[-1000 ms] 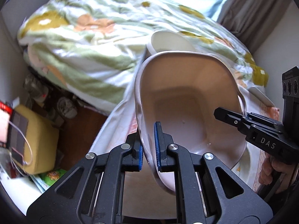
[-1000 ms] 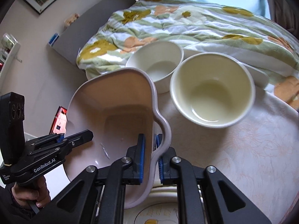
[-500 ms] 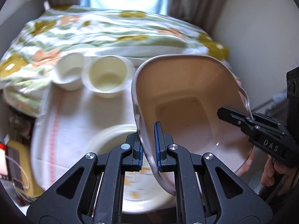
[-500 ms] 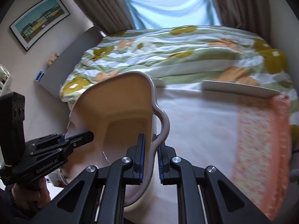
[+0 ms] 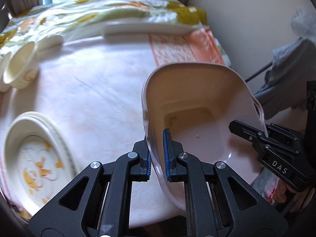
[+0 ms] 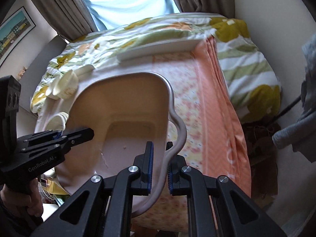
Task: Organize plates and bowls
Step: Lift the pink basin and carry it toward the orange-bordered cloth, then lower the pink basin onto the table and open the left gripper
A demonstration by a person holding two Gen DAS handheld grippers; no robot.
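With the left tool (image 5: 157,155) and the right tool (image 6: 160,163) each clamped on opposite rims of the pink basin (image 5: 197,106), held tilted in the air between them above the worktop (image 5: 94,90), uneven hand movement could twist a thin rim free and drop it.

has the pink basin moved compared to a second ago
Yes. The pink basin, shut in both tongs, has swung rightward across the table: the two cream bowls it earlier overlapped now sit far left, and it hangs over the tablecloth's orange border.
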